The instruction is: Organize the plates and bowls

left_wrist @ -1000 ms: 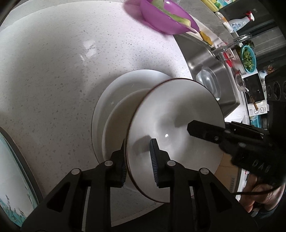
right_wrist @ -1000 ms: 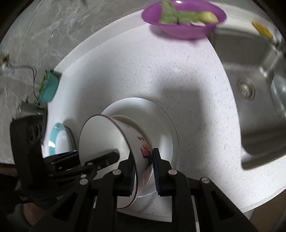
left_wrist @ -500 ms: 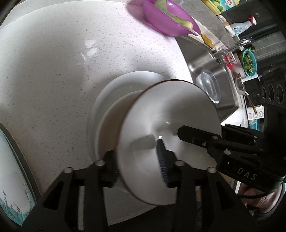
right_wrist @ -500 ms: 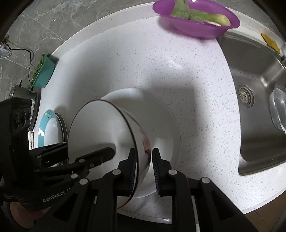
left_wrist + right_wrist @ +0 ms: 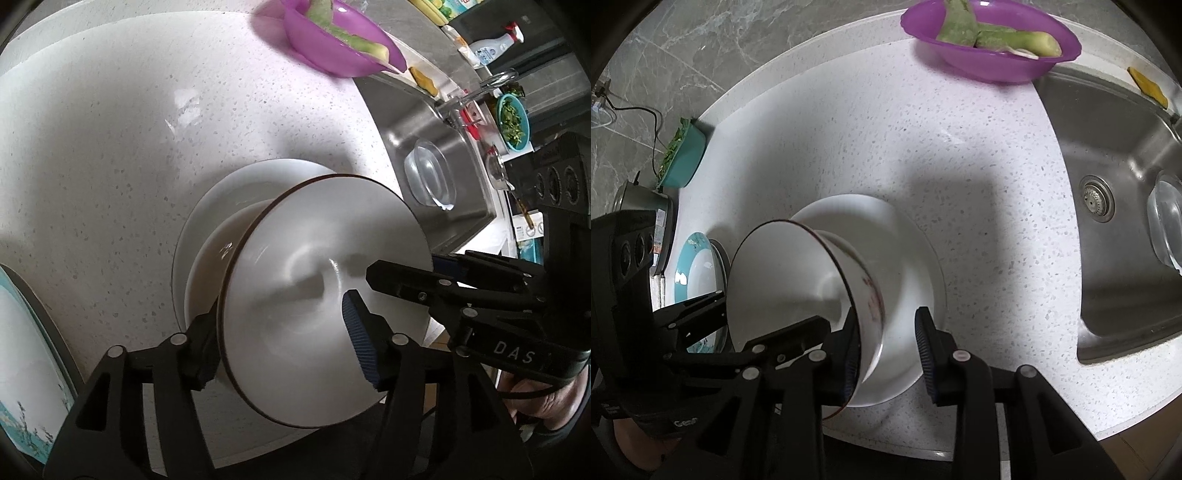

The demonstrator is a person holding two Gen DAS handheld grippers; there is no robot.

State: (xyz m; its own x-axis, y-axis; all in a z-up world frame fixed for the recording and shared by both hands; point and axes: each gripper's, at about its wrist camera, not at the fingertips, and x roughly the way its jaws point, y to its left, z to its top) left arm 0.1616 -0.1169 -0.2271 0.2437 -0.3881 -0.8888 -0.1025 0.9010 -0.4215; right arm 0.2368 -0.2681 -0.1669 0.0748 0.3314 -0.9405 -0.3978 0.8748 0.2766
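A white bowl [image 5: 314,295] with a dark rim and a red pattern on its outside [image 5: 783,288] rests on a white plate [image 5: 229,192] [image 5: 908,258] on the speckled counter. My left gripper [image 5: 280,339] straddles the near rim. Its jaws are opening, with one finger outside the wall and the blue pad [image 5: 356,328] inside, clear of the wall. My right gripper [image 5: 888,350] straddles the opposite rim. Its jaws are opening too, and its outer pad [image 5: 925,347] stands off the bowl. Each gripper shows in the other's view, the right gripper [image 5: 406,269] and the left gripper [image 5: 768,310].
A purple bowl [image 5: 990,44] of green vegetable stands at the back of the counter. The steel sink [image 5: 1115,155] on the right holds a clear glass bowl [image 5: 430,177]. A teal-rimmed plate [image 5: 692,269] and a teal basket [image 5: 683,158] of greens lie to the left. The counter's front edge is close.
Both grippers were shut on the bowl's rim. Both have since spread their jaws off it, and the bowl has settled lower onto the plate. Neither hand has shifted.
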